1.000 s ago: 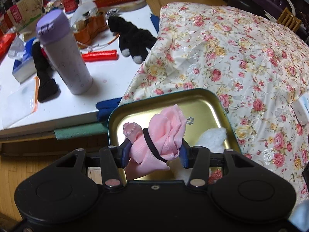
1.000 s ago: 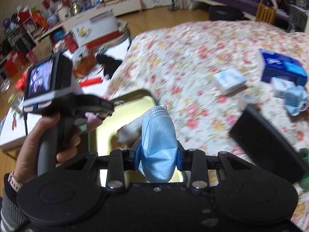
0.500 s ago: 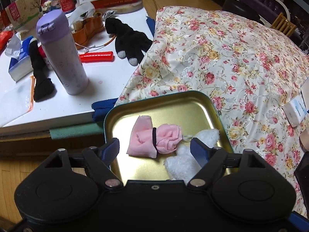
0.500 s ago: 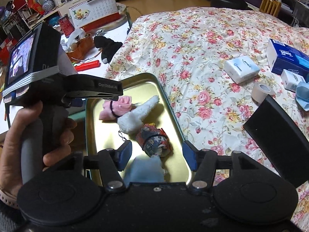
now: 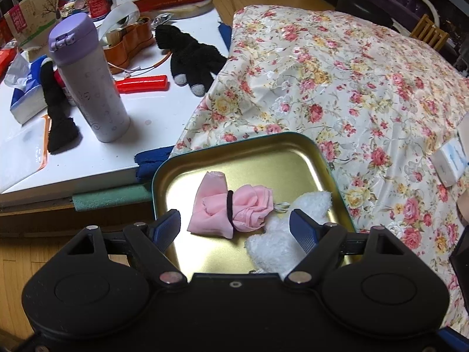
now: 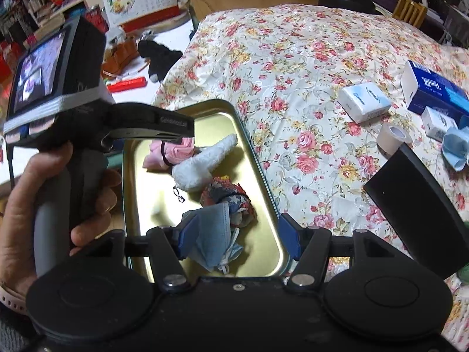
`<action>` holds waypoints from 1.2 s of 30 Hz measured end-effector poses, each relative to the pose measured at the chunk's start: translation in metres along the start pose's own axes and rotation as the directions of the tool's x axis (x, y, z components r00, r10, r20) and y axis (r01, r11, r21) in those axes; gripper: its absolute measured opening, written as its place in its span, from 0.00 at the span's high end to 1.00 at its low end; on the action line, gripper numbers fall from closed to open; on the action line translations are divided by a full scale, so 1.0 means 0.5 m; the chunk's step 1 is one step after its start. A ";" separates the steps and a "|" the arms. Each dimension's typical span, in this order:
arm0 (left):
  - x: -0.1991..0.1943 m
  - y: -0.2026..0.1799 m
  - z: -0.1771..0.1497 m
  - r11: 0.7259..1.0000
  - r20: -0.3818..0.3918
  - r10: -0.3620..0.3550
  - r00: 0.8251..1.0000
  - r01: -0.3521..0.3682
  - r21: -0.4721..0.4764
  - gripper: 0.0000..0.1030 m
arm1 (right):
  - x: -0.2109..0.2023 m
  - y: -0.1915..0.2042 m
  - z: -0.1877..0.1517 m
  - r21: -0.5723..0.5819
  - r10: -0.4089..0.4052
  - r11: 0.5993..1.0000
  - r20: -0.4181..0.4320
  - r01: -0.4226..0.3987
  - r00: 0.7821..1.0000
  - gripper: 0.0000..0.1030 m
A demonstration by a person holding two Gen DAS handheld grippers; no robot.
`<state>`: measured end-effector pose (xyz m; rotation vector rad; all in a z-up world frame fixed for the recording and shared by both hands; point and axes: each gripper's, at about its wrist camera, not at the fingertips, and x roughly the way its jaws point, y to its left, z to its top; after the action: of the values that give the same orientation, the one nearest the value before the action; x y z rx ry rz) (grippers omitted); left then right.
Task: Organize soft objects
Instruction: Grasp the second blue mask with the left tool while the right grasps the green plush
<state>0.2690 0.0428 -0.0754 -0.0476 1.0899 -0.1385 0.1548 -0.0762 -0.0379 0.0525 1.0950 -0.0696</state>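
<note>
Pink cloth (image 5: 231, 211) between left hand-held gripper's (image 5: 234, 227) spread fingers

The tray (image 5: 319, 158) is glossy gold metal. In it lie a thin pink cloth (image 5: 231, 208), a fluffy white plush (image 5: 281, 234) and a pleated blue mask (image 6: 211, 234). The bedcover (image 5: 337, 73) is shiny floral fabric. The bench (image 5: 123, 152) is smooth white; the fingers (image 5: 302, 230) are ribbed blue.
</note>
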 end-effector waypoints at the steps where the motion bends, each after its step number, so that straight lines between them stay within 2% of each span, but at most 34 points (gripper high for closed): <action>1: -0.003 0.002 -0.001 1.000 0.006 -0.004 1.000 0.004 -0.001 0.25 | -0.002 0.005 0.001 -0.014 -0.008 1.000 0.001 0.008 1.000 0.43; 6: 0.002 0.003 -0.001 1.000 -0.006 -0.007 1.000 0.007 0.001 0.25 | -0.019 0.011 -0.001 -0.036 -0.020 0.999 0.026 0.021 0.999 0.42; 9: -0.001 0.005 -0.001 1.000 -0.002 -0.024 1.000 0.024 -0.001 0.24 | -0.021 0.003 -0.001 -0.014 -0.019 1.000 0.030 0.020 0.999 0.42; 12: 0.000 0.006 0.001 1.000 0.005 0.002 1.000 -0.002 -0.002 0.24 | -0.019 -0.012 -0.001 0.019 -0.023 1.000 0.025 0.023 0.999 0.42; 18: 0.001 0.007 0.000 1.000 0.006 0.012 1.000 -0.012 -0.003 0.24 | -0.037 -0.073 -0.003 0.087 -0.050 0.995 0.045 0.046 0.998 0.42; 27: -0.002 -0.026 -0.009 0.994 0.047 0.047 0.998 -0.051 0.093 0.24 | -0.114 -0.228 -0.027 0.231 -0.171 0.962 0.110 0.143 0.979 0.41; 36: 0.003 -0.066 -0.025 0.987 0.042 0.026 0.999 -0.032 0.159 0.23 | -0.175 -0.440 -0.099 0.419 -0.344 0.863 0.079 0.282 0.936 0.40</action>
<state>0.2556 0.0102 -0.0790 0.1086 1.0364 -0.1973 0.0530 -0.2892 0.0154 0.2349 0.9134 -0.5880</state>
